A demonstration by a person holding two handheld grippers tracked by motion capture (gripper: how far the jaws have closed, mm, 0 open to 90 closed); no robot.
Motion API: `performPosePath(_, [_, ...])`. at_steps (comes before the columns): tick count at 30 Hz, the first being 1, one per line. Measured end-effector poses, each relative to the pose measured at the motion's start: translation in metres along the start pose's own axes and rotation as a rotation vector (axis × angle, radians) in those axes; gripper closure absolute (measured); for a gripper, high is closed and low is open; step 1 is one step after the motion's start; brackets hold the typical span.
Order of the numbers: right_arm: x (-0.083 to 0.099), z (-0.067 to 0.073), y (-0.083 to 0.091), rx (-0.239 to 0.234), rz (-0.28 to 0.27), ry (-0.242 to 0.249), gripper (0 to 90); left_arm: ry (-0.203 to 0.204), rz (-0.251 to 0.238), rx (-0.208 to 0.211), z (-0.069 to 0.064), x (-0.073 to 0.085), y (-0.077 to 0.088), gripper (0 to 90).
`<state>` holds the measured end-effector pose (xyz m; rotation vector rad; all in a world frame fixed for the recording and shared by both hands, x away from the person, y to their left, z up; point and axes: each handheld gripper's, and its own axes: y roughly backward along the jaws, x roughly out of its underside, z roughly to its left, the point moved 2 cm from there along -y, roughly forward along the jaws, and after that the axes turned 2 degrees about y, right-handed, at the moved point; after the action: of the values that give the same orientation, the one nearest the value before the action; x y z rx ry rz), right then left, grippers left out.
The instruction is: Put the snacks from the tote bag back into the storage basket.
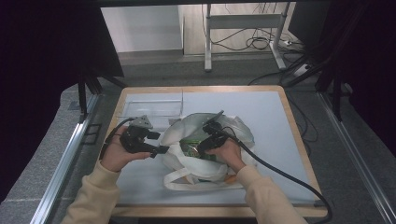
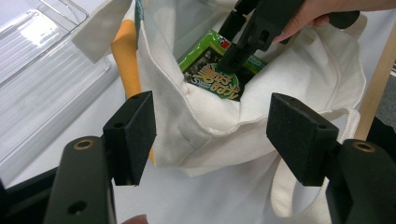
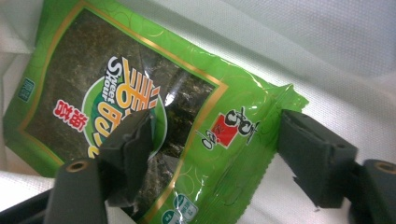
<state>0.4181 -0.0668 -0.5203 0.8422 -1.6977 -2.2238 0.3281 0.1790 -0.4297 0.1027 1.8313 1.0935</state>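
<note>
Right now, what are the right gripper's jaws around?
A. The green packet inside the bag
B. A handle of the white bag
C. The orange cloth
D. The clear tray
A: in the right gripper view the right gripper has its open jaws on either side of the green packet, which lies inside the white bag; the pads do not look pressed on it yet.
</note>
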Motion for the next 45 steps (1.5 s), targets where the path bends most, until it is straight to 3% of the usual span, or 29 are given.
performPosePath(5, [0.000, -0.001, 0.001, -0.002, -0.007, -0.001, 39.5, -0.001, -0.002, -0.002, 0.000, 0.000, 0.000, 32.9])
performPosePath(10, [0.001, 0.000, 0.001, -0.040, -0.013, 0.006, 56.9, -0.002, -0.001, -0.001, -0.001, -0.001, 0.000, 32.9])
performPosePath(13, [0.002, -0.003, -0.001, -0.113, -0.014, -0.024, 67.7, -0.006, 0.002, -0.003, -0.001, 0.000, -0.001, 32.7])
performPosePath(17, [0.002, -0.002, 0.002, -0.113, -0.029, -0.015, 76.7, -0.005, 0.005, -0.003, 0.000, 0.000, -0.003, 32.6])
performPosePath(25, [0.002, -0.001, 0.012, -0.088, -0.074, 0.016, 86.2, -0.007, 0.003, 0.002, -0.001, 0.000, -0.002, 32.5])
performPosePath(45, [0.003, -0.003, 0.059, -0.041, -0.175, 0.102, 88.0, -0.006, -0.007, 0.006, 0.000, 0.000, 0.001, 32.2])
